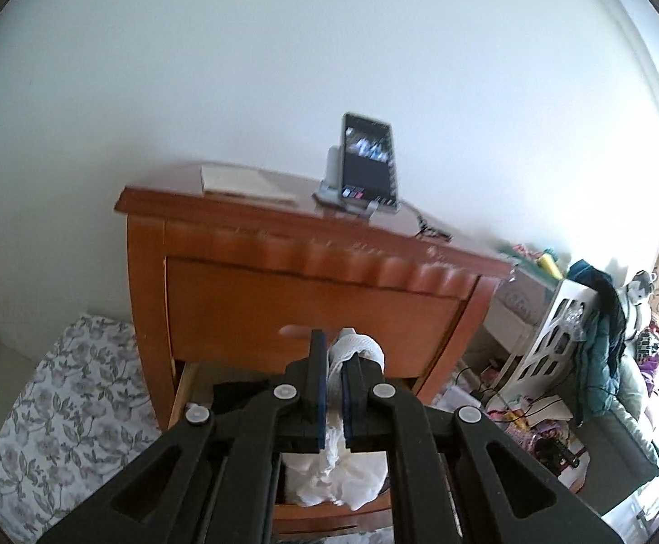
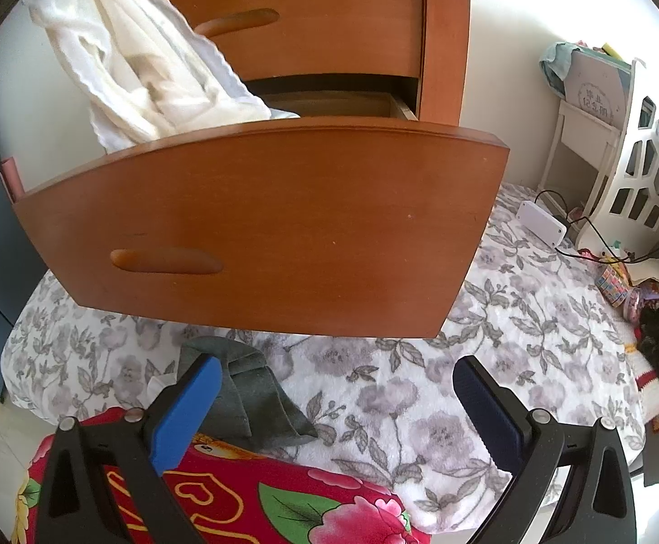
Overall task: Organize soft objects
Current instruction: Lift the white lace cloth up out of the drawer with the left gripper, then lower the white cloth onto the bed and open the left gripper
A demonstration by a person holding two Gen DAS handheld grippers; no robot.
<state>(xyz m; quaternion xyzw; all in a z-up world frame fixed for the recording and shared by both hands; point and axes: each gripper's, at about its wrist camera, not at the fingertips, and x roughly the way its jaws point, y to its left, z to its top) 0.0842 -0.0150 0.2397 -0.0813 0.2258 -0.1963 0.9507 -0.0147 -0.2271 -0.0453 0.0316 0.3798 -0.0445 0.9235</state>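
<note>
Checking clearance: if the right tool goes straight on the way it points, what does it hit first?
Likely the floral blanket on the floor, between the open right tool and the pulled-out drawer front beyond. The grey cloth lies left of that line. Depth is unclear.

A phone (image 1: 368, 161) stands propped on the wooden nightstand (image 1: 284, 281) by the white wall (image 1: 284, 45).

We see a lived-in home bedroom. A wooden nightstand (image 1: 311, 272) stands against a plain white wall (image 1: 284, 68), with a phone on a stand (image 1: 365, 167) on top and its lower drawer (image 2: 261, 226) pulled open. We also note a floral bedspread (image 2: 488, 362), a white cut-out chair (image 1: 551, 340) draped with clothing (image 1: 601, 340), and scattered toys (image 2: 619, 285).
</note>
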